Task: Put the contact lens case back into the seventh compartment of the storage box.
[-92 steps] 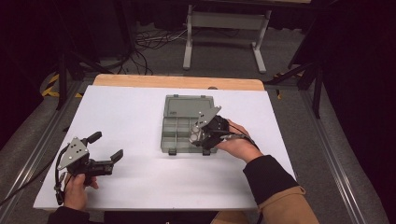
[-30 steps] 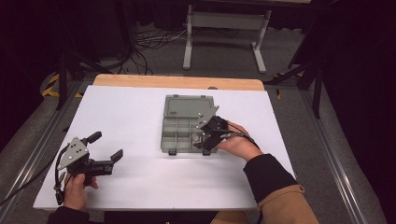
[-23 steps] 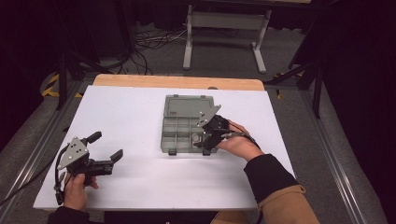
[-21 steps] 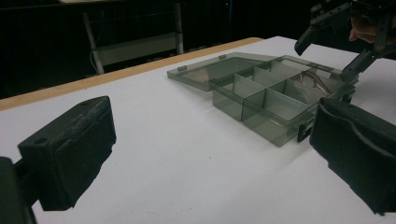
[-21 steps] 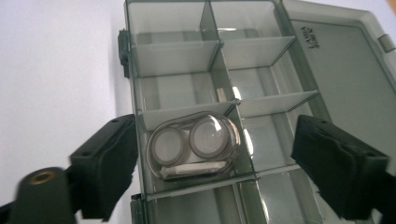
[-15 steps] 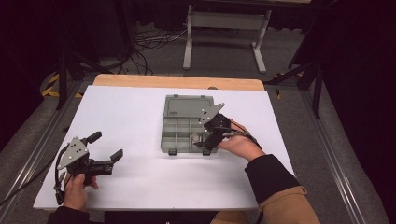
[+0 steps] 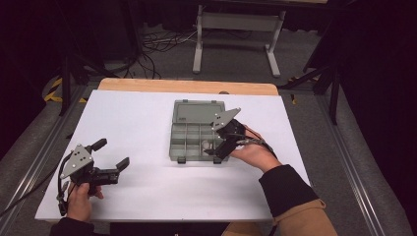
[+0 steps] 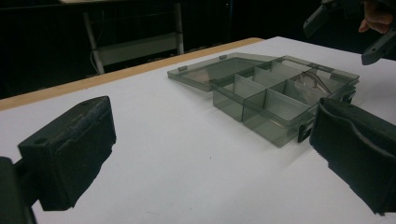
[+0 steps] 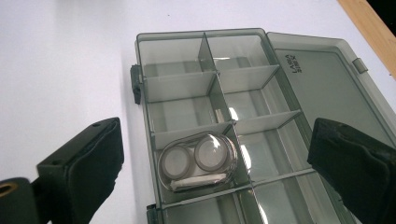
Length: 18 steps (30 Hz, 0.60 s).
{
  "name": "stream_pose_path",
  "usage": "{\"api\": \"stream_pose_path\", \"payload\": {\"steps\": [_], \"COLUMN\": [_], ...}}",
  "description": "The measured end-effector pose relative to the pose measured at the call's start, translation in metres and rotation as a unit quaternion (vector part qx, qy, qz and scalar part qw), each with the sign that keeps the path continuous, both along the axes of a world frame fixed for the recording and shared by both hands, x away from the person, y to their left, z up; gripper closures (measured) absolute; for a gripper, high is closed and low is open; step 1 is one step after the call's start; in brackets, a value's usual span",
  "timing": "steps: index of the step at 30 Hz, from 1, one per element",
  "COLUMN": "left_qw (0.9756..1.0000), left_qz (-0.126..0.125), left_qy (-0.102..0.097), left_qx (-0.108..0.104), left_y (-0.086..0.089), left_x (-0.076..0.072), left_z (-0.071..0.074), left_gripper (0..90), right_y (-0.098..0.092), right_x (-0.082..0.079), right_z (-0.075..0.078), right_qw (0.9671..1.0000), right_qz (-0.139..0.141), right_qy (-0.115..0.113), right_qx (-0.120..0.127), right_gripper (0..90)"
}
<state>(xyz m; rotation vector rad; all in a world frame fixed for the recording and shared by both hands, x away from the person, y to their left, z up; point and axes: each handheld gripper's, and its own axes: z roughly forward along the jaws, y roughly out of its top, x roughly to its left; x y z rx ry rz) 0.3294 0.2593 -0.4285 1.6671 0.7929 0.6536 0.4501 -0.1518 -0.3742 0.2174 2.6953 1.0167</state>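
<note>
Fingers: right gripper (image 7: 220, 150) jaws spread wide over the contact lens case (image 9: 198, 162); left gripper (image 7: 111, 153) also agape, idle
Case: lying in an organizer box (image 7: 186, 132) compartment
Advice: lower squarely, clearing the dividers

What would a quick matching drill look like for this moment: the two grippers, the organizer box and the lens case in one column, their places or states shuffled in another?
Things:
1. left gripper
2. right gripper
3. organizer box
4. contact lens case

States:
A. lies in a compartment along the latch edge of the box
B. open, above the near edge of the box
C. lid laid flat open on the white table
D. open, low over bare table, far from the box

Pairs: 1-D, 2-B, 3-C, 4-A
</note>
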Motion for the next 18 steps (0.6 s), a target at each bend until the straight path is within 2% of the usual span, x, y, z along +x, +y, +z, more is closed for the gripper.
{"api": "stream_pose_path", "payload": {"steps": [10, 18], "left_qw": [1.0, 1.0], "left_qz": [0.0, 0.0], "left_qy": [-0.001, -0.001], "left_qx": [-0.003, -0.002], "left_y": [-0.001, -0.003], "left_x": [0.001, 0.003], "left_z": [0.0, 0.001], "left_gripper": [1.3, 1.3], "right_y": [-0.003, -0.015], "right_x": [-0.017, -0.033], "right_z": [0.013, 0.019], "right_qw": [0.9998, 0.9987], "right_qz": [-0.011, -0.025], "right_qy": [-0.013, -0.023], "right_qx": [0.012, 0.039], "right_gripper": [3.4, 3.3]}}
